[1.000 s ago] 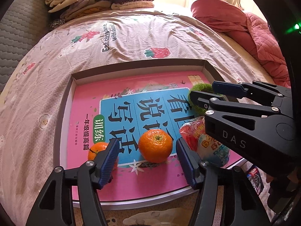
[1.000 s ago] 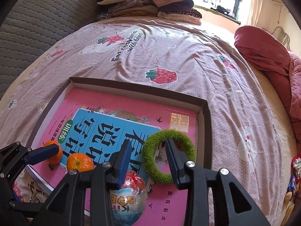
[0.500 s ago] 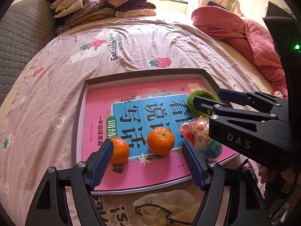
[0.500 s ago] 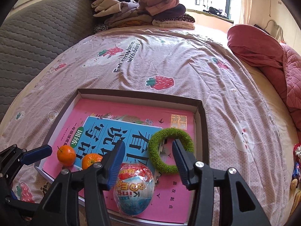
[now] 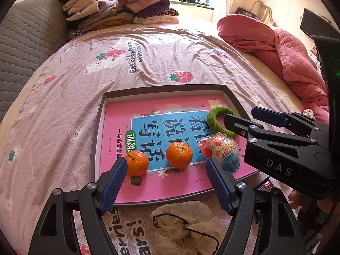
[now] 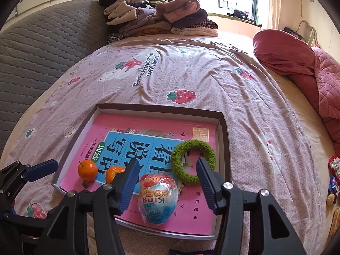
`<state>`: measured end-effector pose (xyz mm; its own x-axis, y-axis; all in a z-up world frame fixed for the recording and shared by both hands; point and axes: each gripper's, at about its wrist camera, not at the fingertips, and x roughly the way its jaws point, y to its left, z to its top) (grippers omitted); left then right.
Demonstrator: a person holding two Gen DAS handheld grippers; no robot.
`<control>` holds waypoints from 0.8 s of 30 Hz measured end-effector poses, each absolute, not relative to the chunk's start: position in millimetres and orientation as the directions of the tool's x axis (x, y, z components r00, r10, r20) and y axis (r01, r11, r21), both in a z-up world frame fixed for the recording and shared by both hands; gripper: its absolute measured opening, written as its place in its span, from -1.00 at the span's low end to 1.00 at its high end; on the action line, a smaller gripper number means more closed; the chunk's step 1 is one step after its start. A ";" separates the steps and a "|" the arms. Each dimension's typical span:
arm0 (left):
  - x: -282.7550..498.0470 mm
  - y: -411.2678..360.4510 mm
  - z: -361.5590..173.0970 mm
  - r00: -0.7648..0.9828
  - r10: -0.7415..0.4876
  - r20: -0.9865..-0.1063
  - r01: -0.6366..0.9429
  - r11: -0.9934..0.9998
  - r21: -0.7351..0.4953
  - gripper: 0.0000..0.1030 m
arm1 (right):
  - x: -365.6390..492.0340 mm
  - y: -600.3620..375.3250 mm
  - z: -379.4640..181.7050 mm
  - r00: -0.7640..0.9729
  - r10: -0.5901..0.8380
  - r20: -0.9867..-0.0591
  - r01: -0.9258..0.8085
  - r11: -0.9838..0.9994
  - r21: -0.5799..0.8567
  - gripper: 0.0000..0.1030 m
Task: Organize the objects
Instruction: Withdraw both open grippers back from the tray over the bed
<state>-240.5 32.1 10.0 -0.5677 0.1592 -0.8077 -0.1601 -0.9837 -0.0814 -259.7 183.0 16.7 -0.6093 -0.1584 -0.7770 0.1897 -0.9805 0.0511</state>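
A shallow brown box lies on the bed with a pink and blue book flat inside it. On the book rest two tangerines, a foil-wrapped toy egg and a green fuzzy ring. My left gripper hovers above the box's near edge, open wide, with nothing touching its pads. Over the right part of the box, the jaws of my right gripper are opening. The egg and the ring lie below them, untouched.
Folded clothes are piled at the far end of the bed, against a grey padded headboard. A red quilt is bunched on the right. A crumpled pale bag lies just in front of the box. Snack wrappers sit at the bed's right edge.
Both grippers have risen and drawn back from the box, and both pairs of jaws have spread wider. The tangerines, egg and ring have stayed where they were.
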 end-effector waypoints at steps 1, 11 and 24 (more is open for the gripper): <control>-238.4 31.3 11.9 -0.570 0.159 -0.806 -0.156 -0.984 -0.084 0.50 | -257.0 182.6 20.1 -0.615 -0.160 -0.772 0.191 -0.980 0.051 0.08; -214.6 28.9 30.8 -0.596 0.154 -0.788 -0.159 -0.985 -0.072 0.51 | -232.2 180.7 44.1 -0.647 -0.158 -0.746 0.195 -0.980 0.038 0.10; -184.1 25.2 59.2 -0.633 0.159 -0.758 -0.160 -0.984 -0.072 0.51 | -190.8 184.3 75.9 -0.695 -0.162 -0.701 0.206 -0.978 0.021 0.10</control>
